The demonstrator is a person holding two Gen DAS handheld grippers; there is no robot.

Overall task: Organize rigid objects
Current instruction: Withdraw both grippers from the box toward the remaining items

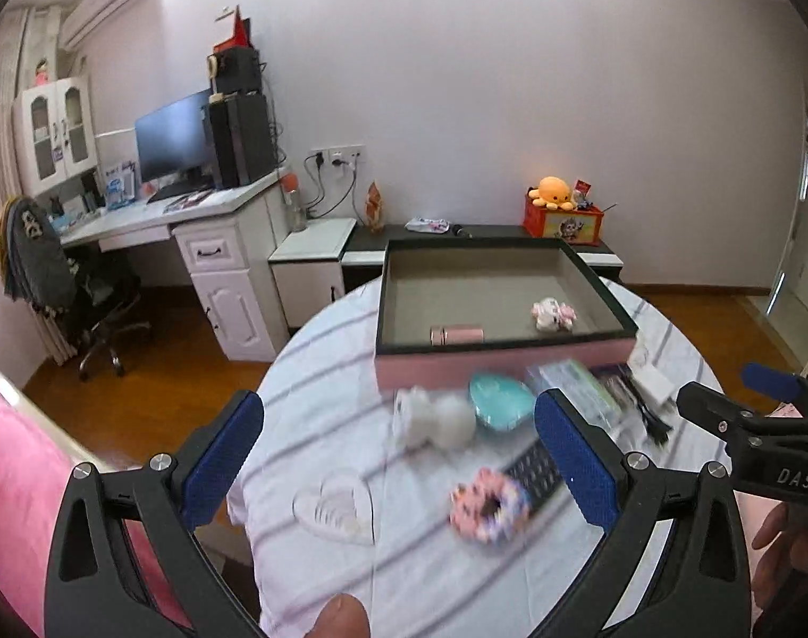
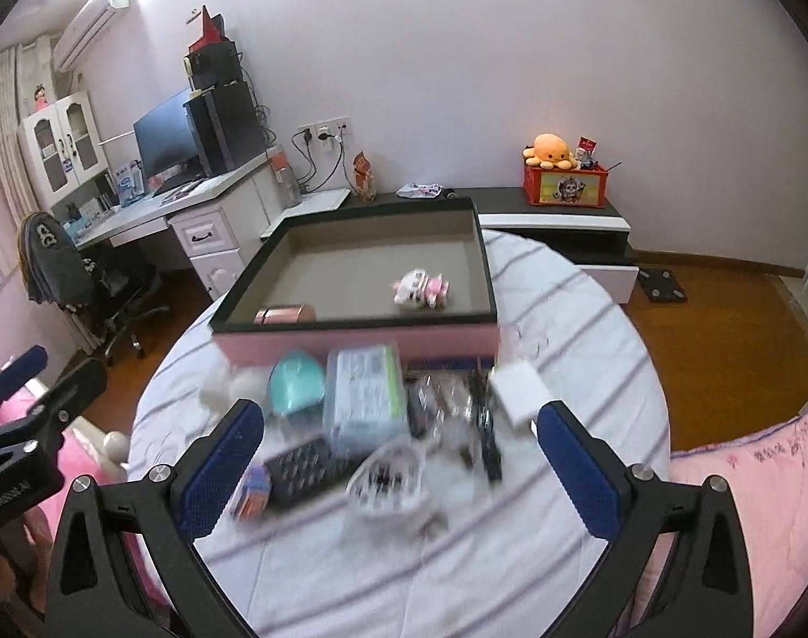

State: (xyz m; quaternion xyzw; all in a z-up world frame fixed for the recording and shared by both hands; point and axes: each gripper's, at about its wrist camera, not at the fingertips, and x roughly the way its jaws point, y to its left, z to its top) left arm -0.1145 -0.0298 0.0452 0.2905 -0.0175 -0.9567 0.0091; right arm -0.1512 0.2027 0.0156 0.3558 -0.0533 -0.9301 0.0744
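Spread left gripper (image 1: 398,457) fingers, doughnut toy (image 1: 489,510) between

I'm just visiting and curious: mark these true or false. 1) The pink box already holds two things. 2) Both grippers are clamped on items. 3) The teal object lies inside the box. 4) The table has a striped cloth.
1) True: the pink box holds a pink cylinder and a small pink-white toy.
2) False: left gripper and right gripper are open, holding nothing.
3) False: the teal object lies outside, in front of the box.
4) True: striped cloth.
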